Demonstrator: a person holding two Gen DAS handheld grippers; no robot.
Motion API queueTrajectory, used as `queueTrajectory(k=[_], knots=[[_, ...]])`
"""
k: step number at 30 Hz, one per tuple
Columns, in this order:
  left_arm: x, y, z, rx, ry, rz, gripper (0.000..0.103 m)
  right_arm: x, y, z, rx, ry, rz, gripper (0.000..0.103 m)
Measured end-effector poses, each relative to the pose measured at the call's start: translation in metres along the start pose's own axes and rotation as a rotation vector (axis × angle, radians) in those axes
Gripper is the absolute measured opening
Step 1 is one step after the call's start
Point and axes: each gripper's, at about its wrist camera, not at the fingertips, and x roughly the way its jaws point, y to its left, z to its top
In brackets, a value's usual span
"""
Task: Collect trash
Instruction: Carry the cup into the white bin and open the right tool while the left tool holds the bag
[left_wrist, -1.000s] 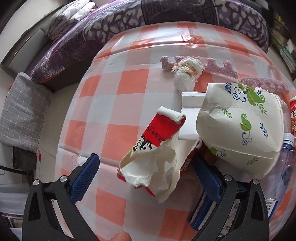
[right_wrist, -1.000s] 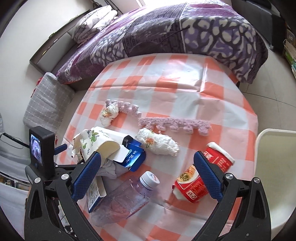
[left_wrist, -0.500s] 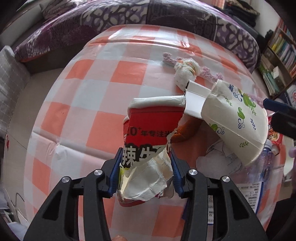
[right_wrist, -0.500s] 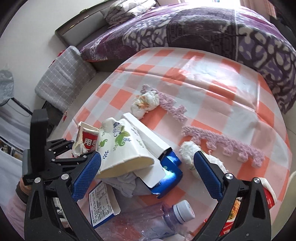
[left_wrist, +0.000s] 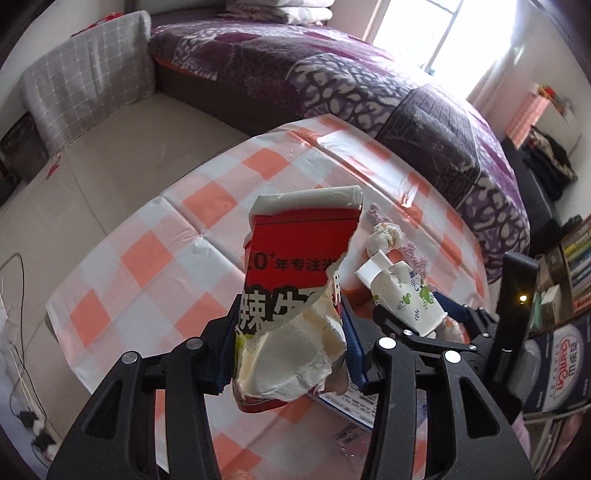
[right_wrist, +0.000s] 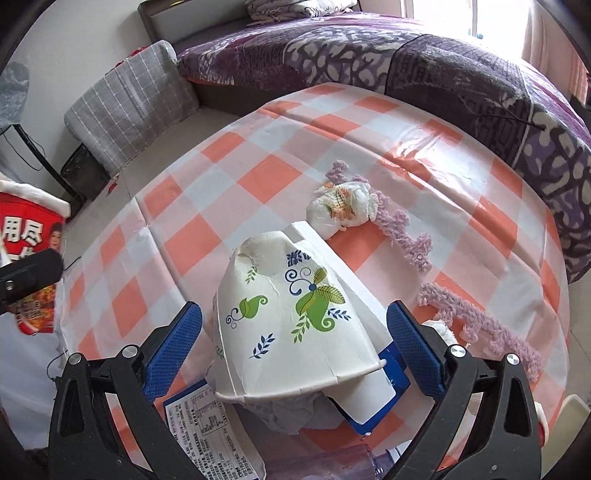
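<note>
My left gripper (left_wrist: 291, 343) is shut on a torn red paper noodle cup (left_wrist: 295, 273) and holds it above the orange-checked table (left_wrist: 177, 258); the cup also shows at the left edge of the right wrist view (right_wrist: 29, 236). My right gripper (right_wrist: 295, 343) is open, its fingers on either side of an overturned white paper bowl with a leaf print (right_wrist: 288, 317), which also shows in the left wrist view (left_wrist: 406, 299). The bowl rests on a blue and white carton (right_wrist: 373, 402) and crumpled paper.
A crumpled wrapper (right_wrist: 343, 210) and purple fuzzy strips (right_wrist: 410, 236) lie farther back on the table. A clear plastic bottle (right_wrist: 332, 461) lies at the near edge. A purple bed (right_wrist: 406, 55) and a grey cushion (right_wrist: 133, 103) stand beyond the table.
My left gripper closed on the red cup and lifted it off the table. My right gripper moved left and down until its open fingers sit around the white bowl.
</note>
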Motion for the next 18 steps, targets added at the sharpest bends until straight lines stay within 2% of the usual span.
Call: queueTrajectory(k=[1,5,8,18], knots=[[-0.002,0.001,-0.005,-0.028,-0.003,-0.007,0.048,0.000,0.001,-0.002,-0.003,-0.002,0.014,0.076],[0.006,-0.003,-0.017,-0.045,-0.005,0.021,0.048,-0.012,-0.002,-0.007,0.014,-0.038,0.021,0.066],[0.008,-0.009,-0.014,-0.068,-0.002,-0.025,0.048,-0.028,-0.007,-0.009,0.047,-0.084,0.013,0.064],[-0.017,-0.058,-0.014,0.028,-0.185,-0.010,0.048,-0.110,-0.032,-0.017,0.146,-0.268,-0.090,0.065]])
